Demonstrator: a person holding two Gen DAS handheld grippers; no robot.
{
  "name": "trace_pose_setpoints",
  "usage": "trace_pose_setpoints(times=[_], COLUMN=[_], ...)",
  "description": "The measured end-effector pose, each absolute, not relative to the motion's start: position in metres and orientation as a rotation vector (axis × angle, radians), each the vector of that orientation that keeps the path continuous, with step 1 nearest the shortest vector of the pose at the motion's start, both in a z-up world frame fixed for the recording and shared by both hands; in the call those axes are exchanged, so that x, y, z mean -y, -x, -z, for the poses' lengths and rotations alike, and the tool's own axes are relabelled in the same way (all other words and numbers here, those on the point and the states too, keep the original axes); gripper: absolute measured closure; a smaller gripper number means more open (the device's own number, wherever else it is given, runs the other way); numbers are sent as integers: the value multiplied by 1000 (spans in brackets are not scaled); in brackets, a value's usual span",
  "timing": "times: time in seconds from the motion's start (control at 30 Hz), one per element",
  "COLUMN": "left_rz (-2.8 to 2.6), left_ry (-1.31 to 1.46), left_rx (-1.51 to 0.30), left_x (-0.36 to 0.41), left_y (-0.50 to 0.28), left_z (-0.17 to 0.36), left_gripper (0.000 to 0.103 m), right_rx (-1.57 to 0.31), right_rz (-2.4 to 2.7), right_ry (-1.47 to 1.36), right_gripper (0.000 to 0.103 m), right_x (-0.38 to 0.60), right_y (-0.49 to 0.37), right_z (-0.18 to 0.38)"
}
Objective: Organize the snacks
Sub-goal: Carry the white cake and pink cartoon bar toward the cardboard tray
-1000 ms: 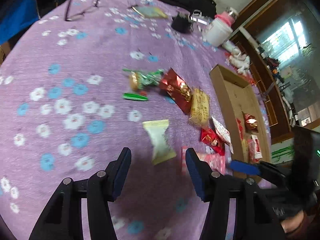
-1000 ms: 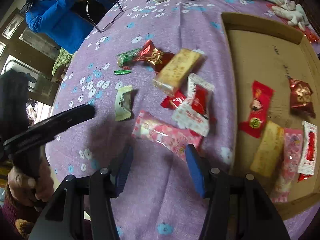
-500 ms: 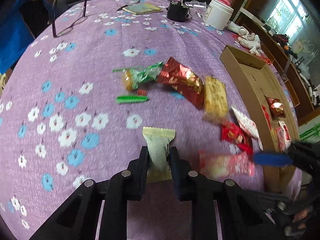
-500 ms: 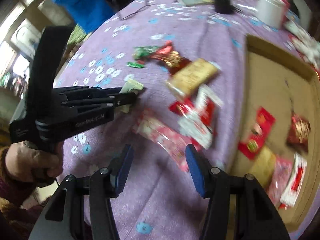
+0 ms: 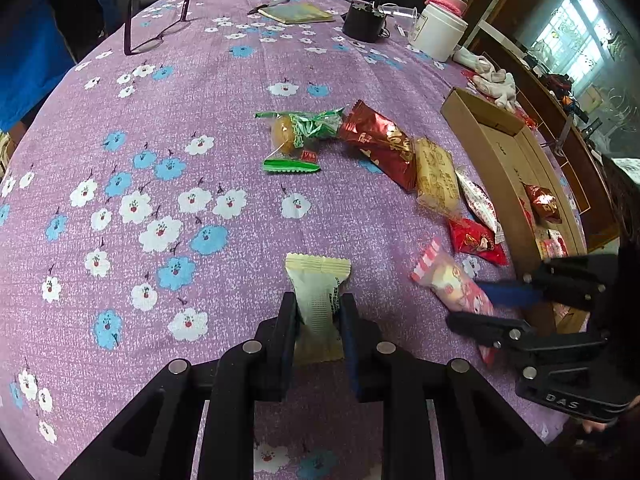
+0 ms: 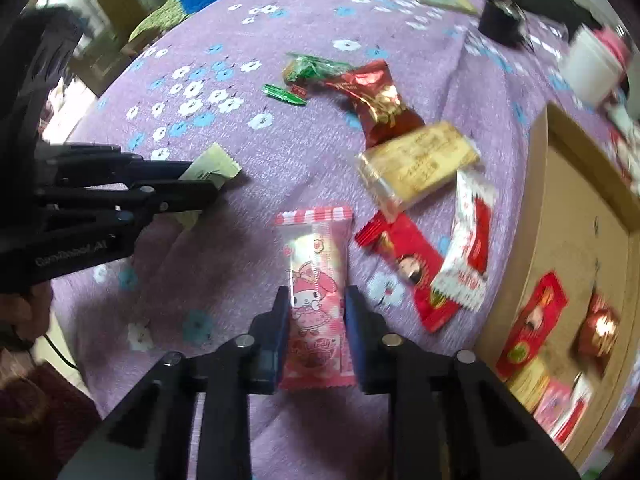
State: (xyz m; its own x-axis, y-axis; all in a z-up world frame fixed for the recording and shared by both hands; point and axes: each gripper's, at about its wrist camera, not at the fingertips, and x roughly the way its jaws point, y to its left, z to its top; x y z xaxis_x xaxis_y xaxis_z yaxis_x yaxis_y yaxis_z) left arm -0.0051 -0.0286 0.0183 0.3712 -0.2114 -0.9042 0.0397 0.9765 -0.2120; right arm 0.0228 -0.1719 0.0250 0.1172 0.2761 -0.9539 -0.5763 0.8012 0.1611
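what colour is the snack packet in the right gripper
Pink snack packet with a cartoon character, clearest in the right wrist view.

Legible markings are few. The right hand-held gripper (image 5: pixel 476 306) body carries raised letters "DAS". The left hand-held gripper (image 6: pixel 202 186) shows pale lettering, too blurred to read. Print on the cream packet (image 5: pixel 320 292) and the yellow biscuit packet (image 6: pixel 418 164) cannot be read.

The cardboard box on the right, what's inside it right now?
The cardboard box holds a red packet, a shiny red-gold candy and pink and yellow packets near its lower corner; that corner is blurred.
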Motion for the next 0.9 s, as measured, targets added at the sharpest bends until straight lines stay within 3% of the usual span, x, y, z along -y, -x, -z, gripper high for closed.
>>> trace_pose_setpoints(times=[0.8,0.9], left_rz=[134,135], left_ry=[116,117], left_rx=[-1147,-1147], left_x=[36,36], left_y=[5,5], left_z=[-17,-17], left_gripper=[82,81], right_rx=[-1309,-1320], right_rz=[-444,-462], right_ry=[13,24], right_gripper=[78,69], right_x=[190,187], right_y=[-14,-13], right_z=[-26,-26])
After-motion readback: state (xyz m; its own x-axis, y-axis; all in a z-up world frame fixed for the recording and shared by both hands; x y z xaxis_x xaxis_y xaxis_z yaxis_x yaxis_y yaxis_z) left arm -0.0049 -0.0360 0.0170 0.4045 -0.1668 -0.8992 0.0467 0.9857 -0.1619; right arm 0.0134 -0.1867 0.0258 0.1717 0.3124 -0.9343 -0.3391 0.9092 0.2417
